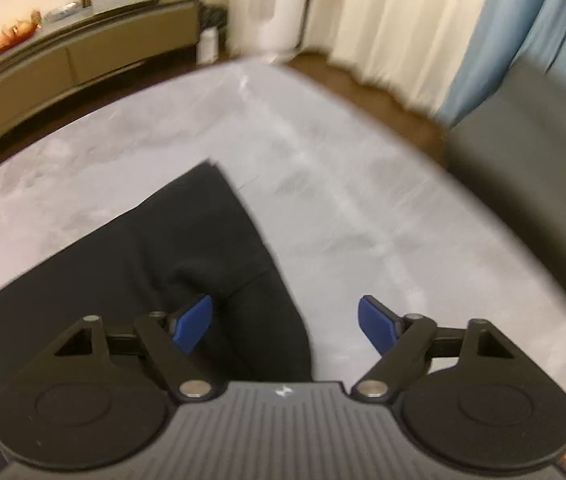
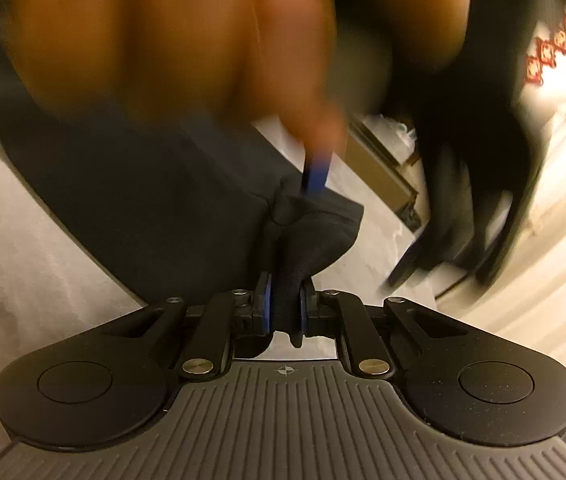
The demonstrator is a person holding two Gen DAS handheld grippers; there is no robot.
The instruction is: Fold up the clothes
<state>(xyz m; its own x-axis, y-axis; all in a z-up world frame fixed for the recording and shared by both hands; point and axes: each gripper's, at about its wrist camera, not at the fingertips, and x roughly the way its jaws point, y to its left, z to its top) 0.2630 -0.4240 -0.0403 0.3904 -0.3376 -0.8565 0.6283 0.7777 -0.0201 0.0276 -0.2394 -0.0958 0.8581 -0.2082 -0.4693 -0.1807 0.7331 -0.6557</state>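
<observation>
A black garment [image 1: 187, 248] lies spread on the pale grey rug [image 1: 343, 184], one corner pointing away from me. My left gripper [image 1: 285, 322] is open just above the garment's right edge, its blue pads [image 1: 193, 322] apart; the left pad is over the cloth, the right over the rug. In the right wrist view my right gripper [image 2: 285, 312] is shut on a bunched fold of the dark garment [image 2: 307, 232], lifted off the rug [image 2: 23, 240]. A blurred hand [image 2: 171, 40] and the other gripper's blue pad [image 2: 315, 176] are close in front.
A low sideboard [image 1: 75, 60] with boxes and a fruit bowl runs along the far wall. Cream and blue curtains [image 1: 423, 12] hang at the back. A dark grey sofa [image 1: 531, 152] stands right of the rug. Another dark cloth [image 2: 479, 160] hangs at right.
</observation>
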